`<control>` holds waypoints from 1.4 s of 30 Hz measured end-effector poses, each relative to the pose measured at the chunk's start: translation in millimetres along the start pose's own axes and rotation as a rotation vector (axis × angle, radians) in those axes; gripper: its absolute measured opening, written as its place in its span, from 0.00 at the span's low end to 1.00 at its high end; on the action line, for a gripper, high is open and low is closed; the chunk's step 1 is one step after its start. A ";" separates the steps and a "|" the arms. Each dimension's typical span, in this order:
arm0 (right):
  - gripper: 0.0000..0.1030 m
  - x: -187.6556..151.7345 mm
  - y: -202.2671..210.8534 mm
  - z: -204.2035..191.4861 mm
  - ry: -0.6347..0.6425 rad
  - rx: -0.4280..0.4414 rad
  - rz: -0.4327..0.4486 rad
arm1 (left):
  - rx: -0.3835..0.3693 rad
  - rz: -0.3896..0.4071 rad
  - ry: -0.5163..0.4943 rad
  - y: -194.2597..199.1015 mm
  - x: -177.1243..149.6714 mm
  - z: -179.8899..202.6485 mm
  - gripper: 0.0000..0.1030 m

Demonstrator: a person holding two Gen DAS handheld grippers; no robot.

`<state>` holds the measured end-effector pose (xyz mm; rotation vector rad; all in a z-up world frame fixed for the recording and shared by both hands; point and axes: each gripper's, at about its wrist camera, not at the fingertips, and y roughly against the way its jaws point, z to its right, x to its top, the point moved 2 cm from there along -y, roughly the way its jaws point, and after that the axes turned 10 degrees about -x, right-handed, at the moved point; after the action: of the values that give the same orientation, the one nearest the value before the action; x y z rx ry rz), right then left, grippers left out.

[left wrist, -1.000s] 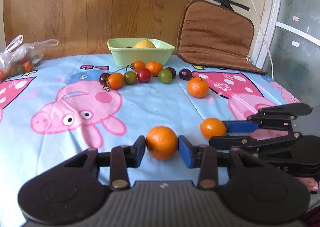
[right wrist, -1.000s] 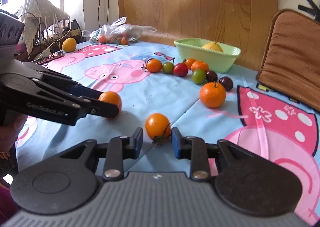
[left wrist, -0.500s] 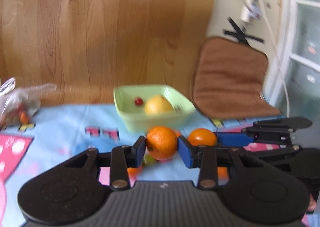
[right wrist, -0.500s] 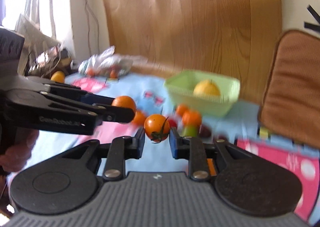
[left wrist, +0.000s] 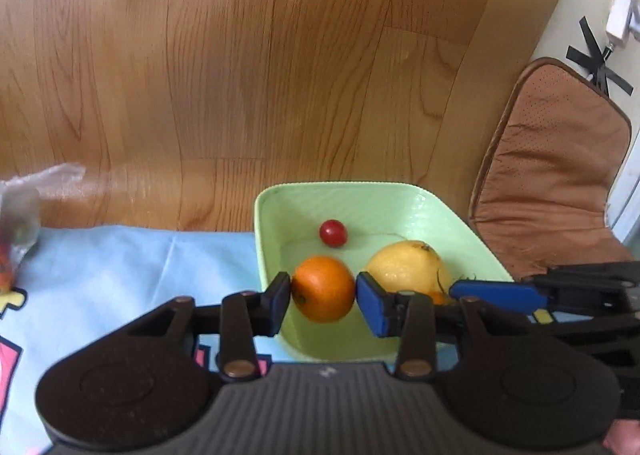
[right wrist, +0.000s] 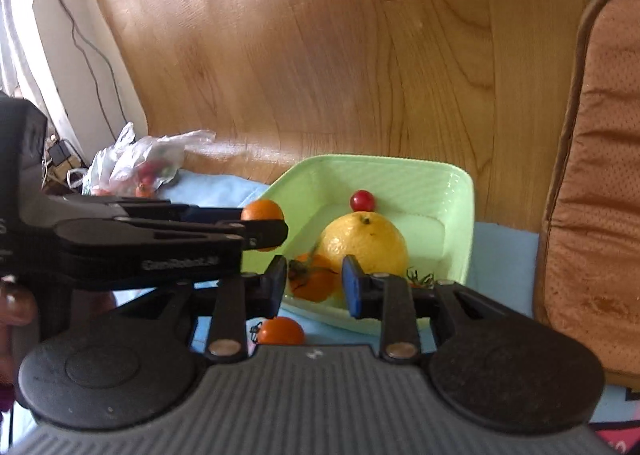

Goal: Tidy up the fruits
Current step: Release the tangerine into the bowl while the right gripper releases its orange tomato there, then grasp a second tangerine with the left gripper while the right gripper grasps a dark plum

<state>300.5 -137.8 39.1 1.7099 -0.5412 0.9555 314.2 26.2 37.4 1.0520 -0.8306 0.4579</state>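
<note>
The left gripper (left wrist: 323, 305) is opening around an orange (left wrist: 322, 288) over the green bowl (left wrist: 268, 239); its right pad looks already clear. The right gripper (right wrist: 315, 287) is opening too, a small orange tomato (right wrist: 314, 282) loose between its pads above the bowl's near edge. A lemon (right wrist: 366, 241) and a cherry tomato (right wrist: 362, 200) already lie inside. One tomato (right wrist: 280, 331) waits on the blue tablecloth (left wrist: 120, 267), wood panelling (left wrist: 280, 75) behind.

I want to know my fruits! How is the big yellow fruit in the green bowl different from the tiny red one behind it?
The yellow fruit is much bigger than the red cherry tomato. The yellow fruit has dull, dimpled skin with dark specks; the red cherry tomato looks smooth and shiny. The yellow fruit sits nearer the camera, the red cherry tomato towards the bowl's back wall. Both are round and lie in the green bowl.
</note>
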 end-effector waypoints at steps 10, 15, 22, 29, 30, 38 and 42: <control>0.33 -19.9 68.6 17.5 -0.011 -0.006 0.101 | -0.010 0.104 0.007 84.3 -20.8 -1.9 0.44; 0.33 -57.0 101.4 30.3 0.005 -0.080 0.123 | -0.024 0.099 0.024 114.9 -68.8 -0.2 0.44; 0.33 -62.6 80.5 44.4 -0.001 -0.095 0.048 | -0.193 0.041 -0.010 111.1 -104.5 55.7 0.44; 0.26 -65.3 46.0 52.9 -0.028 -0.034 -0.095 | -0.178 0.001 -0.254 91.8 -121.8 131.3 0.62; 0.26 -66.6 47.3 56.9 -0.055 -0.026 -0.099 | -0.179 0.000 -0.266 88.9 -122.6 136.4 0.65; 0.26 -95.6 115.3 67.4 -0.031 -0.129 0.008 | -0.165 -0.049 -0.325 53.4 -128.6 153.0 0.45; 0.26 -115.2 139.7 59.8 -0.005 -0.131 0.028 | -0.164 -0.044 -0.283 55.3 -131.9 145.1 0.40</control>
<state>149.8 -252.7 18.2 1.5912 -0.6190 0.9156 139.6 -72.5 1.1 0.9933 -1.0745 0.2009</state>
